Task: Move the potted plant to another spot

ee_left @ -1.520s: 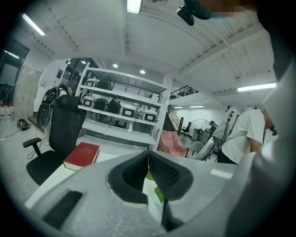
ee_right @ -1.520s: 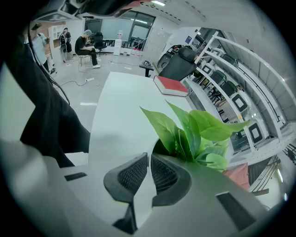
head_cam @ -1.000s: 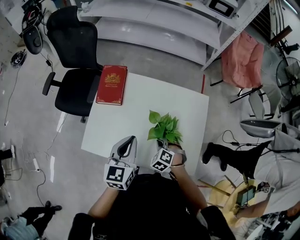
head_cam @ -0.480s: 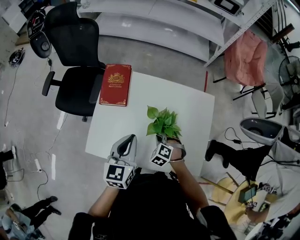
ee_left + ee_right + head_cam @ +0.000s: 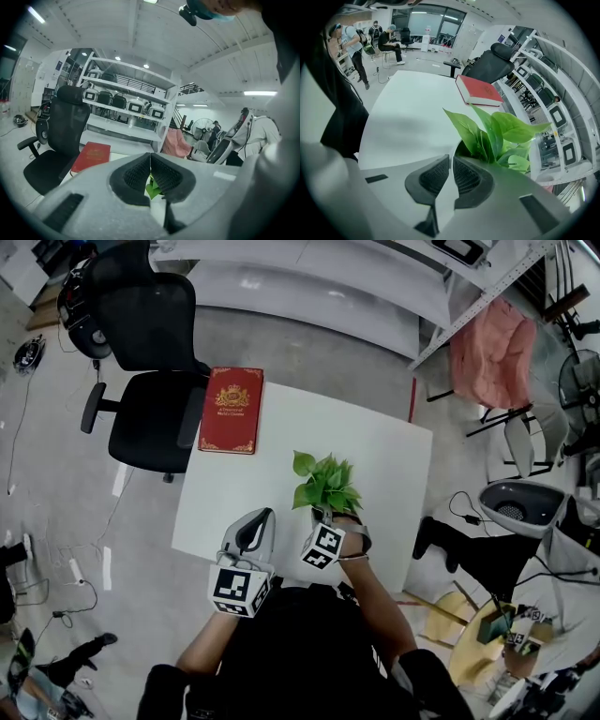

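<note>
Pinching the potted plant [image 5: 325, 486] by what looks like the white rim of its pot, the right gripper [image 5: 451, 174] has its jaws drawn to a thin slit. The green leaves fan out just beyond them toward 1 o'clock in the right gripper view. The plant is close to the middle of the white table [image 5: 234, 502], a shade toward 3 o'clock in the head view. Whether the pot's base touches the top or hangs just clear cannot be told under the foliage. The left gripper [image 5: 150, 174], at 7 o'clock from the plant, has its jaws pressed together on nothing. A red book [image 5: 229, 410] lies at the table's 10 o'clock corner, with a black office chair [image 5: 150, 418] just off that edge. A one-sided hold on a rim probably lets the pot swing, so the move likely goes best low, slow and level, with a firm grip. Bare table at 9 o'clock and 12 o'clock offers room. A landing well apart from the book and from any edge looks safest, the base set flat before the jaws ease apart.
</note>
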A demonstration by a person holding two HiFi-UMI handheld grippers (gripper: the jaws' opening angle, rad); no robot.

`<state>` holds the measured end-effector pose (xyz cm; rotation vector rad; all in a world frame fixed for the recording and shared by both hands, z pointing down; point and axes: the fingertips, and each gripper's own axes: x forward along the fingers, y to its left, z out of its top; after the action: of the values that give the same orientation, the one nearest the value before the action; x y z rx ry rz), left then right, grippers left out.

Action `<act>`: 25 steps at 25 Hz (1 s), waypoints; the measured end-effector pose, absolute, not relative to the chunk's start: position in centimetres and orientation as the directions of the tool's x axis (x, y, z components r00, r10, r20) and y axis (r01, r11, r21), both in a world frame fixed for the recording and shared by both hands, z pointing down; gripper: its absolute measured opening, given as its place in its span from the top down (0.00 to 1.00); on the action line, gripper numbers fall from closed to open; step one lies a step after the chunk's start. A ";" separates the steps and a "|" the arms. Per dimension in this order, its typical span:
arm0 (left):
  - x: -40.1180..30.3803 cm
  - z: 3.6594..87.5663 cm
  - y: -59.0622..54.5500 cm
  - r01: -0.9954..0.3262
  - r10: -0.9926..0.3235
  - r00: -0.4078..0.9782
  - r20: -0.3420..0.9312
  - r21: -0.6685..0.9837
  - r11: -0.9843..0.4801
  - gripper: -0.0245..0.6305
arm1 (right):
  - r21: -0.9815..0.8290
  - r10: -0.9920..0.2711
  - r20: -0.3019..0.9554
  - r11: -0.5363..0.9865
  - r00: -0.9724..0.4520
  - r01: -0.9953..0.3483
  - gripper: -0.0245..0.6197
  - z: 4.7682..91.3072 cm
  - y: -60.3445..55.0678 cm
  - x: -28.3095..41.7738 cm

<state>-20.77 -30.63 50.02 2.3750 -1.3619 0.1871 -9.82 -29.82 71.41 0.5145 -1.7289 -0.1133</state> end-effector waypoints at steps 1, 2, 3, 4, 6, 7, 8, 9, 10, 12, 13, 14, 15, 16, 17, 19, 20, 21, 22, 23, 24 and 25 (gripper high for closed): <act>-20.8 50.1 -30.7 -0.852 -0.799 0.518 0.306 0.270 -0.449 0.94 | 0.350 -0.395 0.909 0.897 -0.133 -0.272 0.93 71.5 -29.8 -9.9; -20.9 50.1 -30.8 -0.852 -0.799 0.517 0.306 0.270 -0.448 0.94 | 0.349 -0.393 0.910 0.898 -0.132 -0.268 0.93 71.7 -29.8 -9.9; -21.0 50.2 -30.9 -0.853 -0.800 0.516 0.306 0.271 -0.447 0.94 | 0.349 -0.392 0.911 0.899 -0.130 -0.265 0.93 71.9 -29.8 -9.9; -21.1 50.2 -30.9 -0.853 -0.801 0.515 0.306 0.272 -0.445 0.94 | 0.349 -0.391 0.911 0.900 -0.128 -0.263 0.93 72.1 -29.8 -9.9; -21.1 50.3 -31.1 -0.853 -0.800 0.515 0.307 0.275 -0.443 0.94 | 0.350 -0.392 0.911 0.899 -0.127 -0.263 0.93 72.3 -29.9 -9.8; -21.1 50.3 -31.1 -0.853 -0.799 0.515 0.309 0.276 -0.443 0.94 | 0.351 -0.393 0.911 0.899 -0.127 -0.263 0.93 72.2 -30.0 -9.8; -21.1 50.3 -31.1 -0.853 -0.799 0.516 0.310 0.277 -0.443 0.94 | 0.353 -0.395 0.910 0.898 -0.127 -0.262 0.93 72.1 -30.1 -9.8; -21.1 50.4 -31.1 -0.852 -0.798 0.516 0.310 0.277 -0.444 0.94 | 0.355 -0.397 0.909 0.898 -0.127 -0.261 0.93 72.1 -30.2 -9.8; -21.1 50.4 -31.1 -0.853 -0.798 0.516 0.310 0.276 -0.444 0.94 | 0.357 -0.398 0.909 0.898 -0.127 -0.259 0.93 72.2 -30.1 -9.8; -21.0 50.4 -31.0 -0.853 -0.799 0.516 0.309 0.274 -0.444 0.94 | 0.365 -0.405 0.905 0.895 -0.127 -0.255 0.93 72.3 -29.9 -9.8; -21.0 50.3 -30.9 -0.853 -0.799 0.516 0.308 0.273 -0.445 0.94 | 0.370 -0.410 0.903 0.894 -0.126 -0.254 0.93 72.3 -29.9 -9.8; -20.9 50.1 -30.8 -0.852 -0.799 0.517 0.307 0.272 -0.447 0.94 | 0.375 -0.415 0.901 0.892 -0.125 -0.254 0.93 72.2 -29.8 -9.7; -20.8 50.0 -30.7 -0.852 -0.800 0.517 0.306 0.272 -0.447 0.94 | 0.379 -0.419 0.900 0.890 -0.124 -0.256 0.93 72.2 -29.7 -9.7; -20.8 49.9 -30.6 -0.853 -0.801 0.516 0.305 0.272 -0.446 0.94 | 0.381 -0.422 0.898 0.888 -0.124 -0.258 0.93 72.1 -29.7 -9.7; -20.8 49.8 -30.5 -0.854 -0.802 0.514 0.304 0.271 -0.445 0.94 | 0.383 -0.423 0.898 0.887 -0.123 -0.259 0.93 72.1 -29.7 -9.7; -20.7 49.7 -30.3 -0.856 -0.805 0.510 0.302 0.268 -0.442 0.94 | 0.384 -0.424 0.897 0.887 -0.123 -0.258 0.93 72.3 -29.5 -9.6; -20.6 49.7 -30.2 -0.857 -0.806 0.509 0.302 0.267 -0.441 0.94 | 0.386 -0.426 0.896 0.887 -0.124 -0.255 0.93 72.4 -29.4 -9.5; -20.6 49.7 -30.0 -0.858 -0.807 0.507 0.302 0.266 -0.440 0.94 | 0.391 -0.430 0.894 0.886 -0.124 -0.251 0.93 72.4 -29.3 -9.4; -20.5 49.7 -29.9 -0.859 -0.808 0.506 0.302 0.264 -0.439 0.94 | 0.393 -0.432 0.893 0.885 -0.127 -0.250 0.93 72.3 -29.2 -9.3; -20.4 49.6 -29.8 -0.859 -0.808 0.505 0.303 0.263 -0.439 0.94 | 0.393 -0.434 0.892 0.884 -0.131 -0.254 0.93 72.1 -29.1 -9.3; -20.3 49.6 -29.7 -0.860 -0.809 0.504 0.303 0.261 -0.438 0.94 | 0.392 -0.436 0.890 0.882 -0.137 -0.261 0.93 71.9 -29.0 -9.2; -20.2 49.5 -29.5 -0.861 -0.810 0.503 0.303 0.260 -0.438 0.94 | 0.393 -0.441 0.886 0.879 -0.144 -0.271 0.93 71.6 -29.0 -9.2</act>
<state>-20.19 -29.55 49.47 2.3718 -1.3863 0.1861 -9.17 -29.00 71.58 0.5457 -1.7388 -0.1604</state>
